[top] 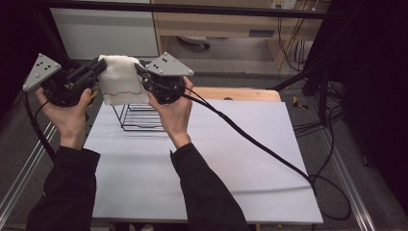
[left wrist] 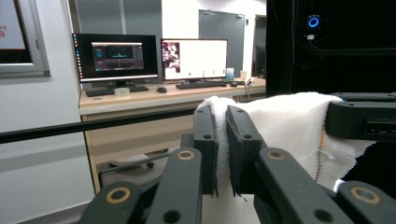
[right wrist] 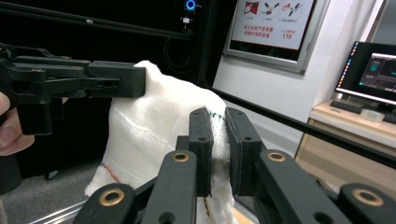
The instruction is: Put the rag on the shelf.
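Above the far-left part of the tabletop [top: 202,159], a white cloth [top: 120,79] hangs in the air, stretched between both tools and not touching the surface. Its top edge runs left to right, from one hand to the other; the rest drapes downward, with a thin coloured stitch line along one side.

Left hand-held gripper [top: 96,70]: jaws pressed together on the cloth's left upper corner, fabric pinched between the pads as seen in the left gripper view [left wrist: 223,149]. Right hand-held gripper [top: 142,72]: likewise clamped on the opposite upper corner, fabric caught between its pads [right wrist: 219,151].

Directly below and slightly behind the hanging cloth stands a black wire rack [top: 137,118] on the tabletop. Cloth's lower edge overlaps the rack top in the high view; contact cannot be judged.

Judgement: the next move turns on this vertical relation. The cloth lies above the rack, its long edge parallel to the rack's near side, both hands about equally close.
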Tool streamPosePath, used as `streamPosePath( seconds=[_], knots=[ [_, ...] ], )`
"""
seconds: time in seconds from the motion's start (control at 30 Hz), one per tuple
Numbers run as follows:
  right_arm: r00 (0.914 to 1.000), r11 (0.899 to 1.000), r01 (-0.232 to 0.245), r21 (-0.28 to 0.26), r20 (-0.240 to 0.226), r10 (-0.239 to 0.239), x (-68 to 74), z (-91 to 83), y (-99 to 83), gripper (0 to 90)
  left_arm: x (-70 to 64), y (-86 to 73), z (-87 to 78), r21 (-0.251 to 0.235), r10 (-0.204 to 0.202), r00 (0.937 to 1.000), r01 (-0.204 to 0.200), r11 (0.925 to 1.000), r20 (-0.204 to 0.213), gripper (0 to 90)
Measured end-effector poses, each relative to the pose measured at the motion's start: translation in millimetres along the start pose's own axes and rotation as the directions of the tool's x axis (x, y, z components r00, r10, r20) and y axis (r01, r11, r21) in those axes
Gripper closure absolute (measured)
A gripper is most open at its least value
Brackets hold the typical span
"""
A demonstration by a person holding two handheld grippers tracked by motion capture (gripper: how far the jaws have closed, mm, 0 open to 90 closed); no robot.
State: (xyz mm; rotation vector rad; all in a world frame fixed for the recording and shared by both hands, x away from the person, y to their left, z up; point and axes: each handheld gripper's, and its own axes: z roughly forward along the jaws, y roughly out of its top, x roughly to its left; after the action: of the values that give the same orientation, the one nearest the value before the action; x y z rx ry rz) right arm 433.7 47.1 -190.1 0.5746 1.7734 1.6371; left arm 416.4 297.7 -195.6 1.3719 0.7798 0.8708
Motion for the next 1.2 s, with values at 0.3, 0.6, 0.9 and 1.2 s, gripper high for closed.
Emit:
streamPosePath(
  seconds=[0.3, 0.6, 0.9, 1.2],
  knots=[
    [0.9999, 1.0, 0.013, -0.018, 0.011, -0.013, -3.9, 6.5, 13.4, 81.8, 3.9, 14.1, 3.8, -0.018, 0.01, 0.9999, -0.011, 0.9998, -0.01, 83.1],
    [0.9993, 0.999, 0.024, -0.029, 0.028, -0.023, -8.9, 15.9, 24.7, 81.8, 10.1, 23.4, 11.7, -0.034, 0.003, 0.9997, -0.003, 0.9994, -0.022, 83.1],
    [0.999, 0.999, 0.028, -0.026, 0.035, -0.027, -15.0, 28.5, 27.0, 81.9, 21.0, 27.4, 26.3, -0.023, 0.01, 0.9994, -0.011, 0.9997, -0.033, 83.1],
    [0.9992, 1.0, 0.001, -0.025, 0.04, 0.0, -26.4, 37.1, 26.8, 81.9, 27.0, 29.6, 41.9, -0.021, 0.015, 0.9996, -0.015, 0.9997, -0.023, 83.1]
  ],
)
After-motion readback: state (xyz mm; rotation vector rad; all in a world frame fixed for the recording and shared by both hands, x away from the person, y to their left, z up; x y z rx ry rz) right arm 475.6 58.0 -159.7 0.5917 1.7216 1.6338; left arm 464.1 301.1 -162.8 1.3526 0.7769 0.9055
